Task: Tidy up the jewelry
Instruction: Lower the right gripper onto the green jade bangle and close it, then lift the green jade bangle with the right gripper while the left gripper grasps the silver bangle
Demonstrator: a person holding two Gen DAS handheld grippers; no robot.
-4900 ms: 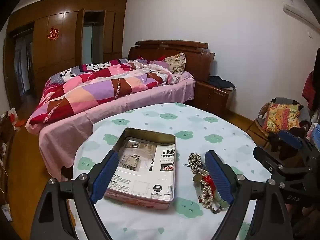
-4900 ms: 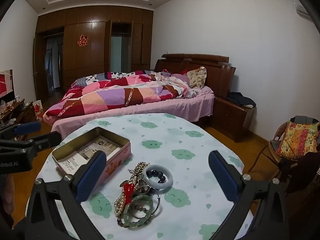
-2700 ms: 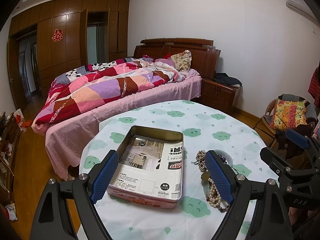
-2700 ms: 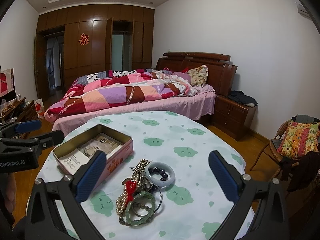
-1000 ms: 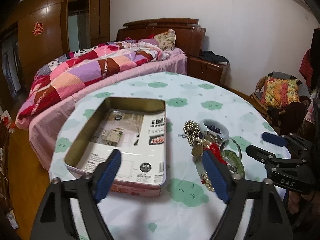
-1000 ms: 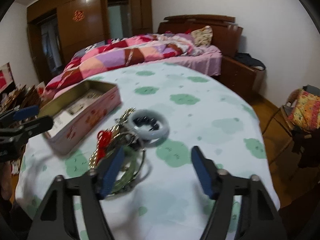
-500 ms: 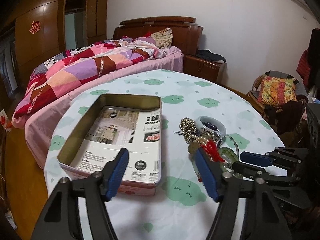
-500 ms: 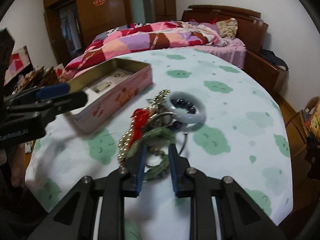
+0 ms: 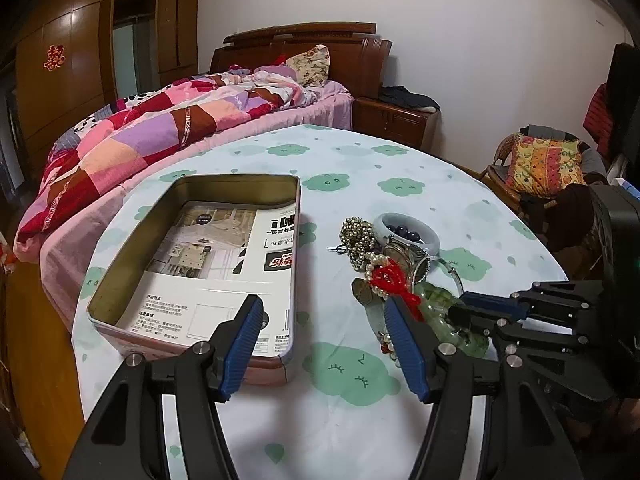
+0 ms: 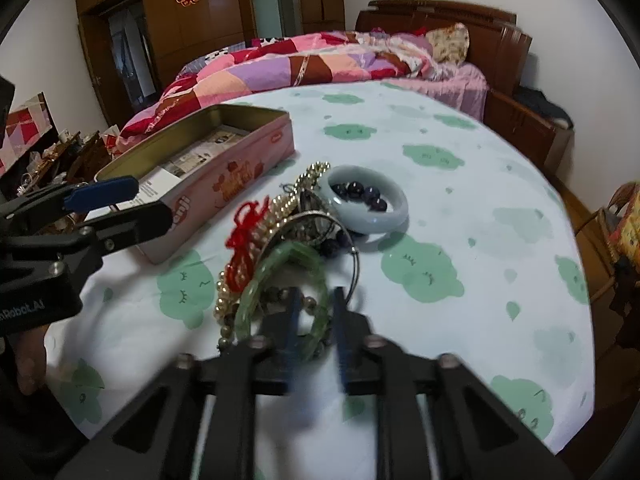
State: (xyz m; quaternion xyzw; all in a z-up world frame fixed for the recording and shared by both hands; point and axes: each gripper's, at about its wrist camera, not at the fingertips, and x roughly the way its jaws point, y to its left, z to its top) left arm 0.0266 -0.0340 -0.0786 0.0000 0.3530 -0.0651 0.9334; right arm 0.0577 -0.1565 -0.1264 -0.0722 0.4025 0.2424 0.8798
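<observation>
A pile of jewelry lies on the round table: a green bangle (image 10: 280,280), a pearl strand with a red knot (image 10: 240,236), a gold bead chain (image 10: 308,176) and a pale bangle (image 10: 372,216) ringing dark beads. An open pink tin (image 9: 224,196) with a leaflet inside stands to its left. My right gripper (image 10: 314,312) has its jaws nearly shut around the near rim of the green bangle (image 9: 444,312). My left gripper (image 9: 324,344) is open and empty, over the tin's near right corner.
The table (image 9: 360,400) has a white cloth with green clouds. A bed (image 9: 180,120) with a patchwork quilt lies beyond it. A chair (image 9: 540,160) with a cushion stands at the right. Wooden wardrobes (image 10: 200,20) line the far wall.
My right gripper has come down to the jewelry pile and its jaws have closed from wide open to narrow around the green bangle's rim. My left gripper has narrowed a little and dipped toward the tin.
</observation>
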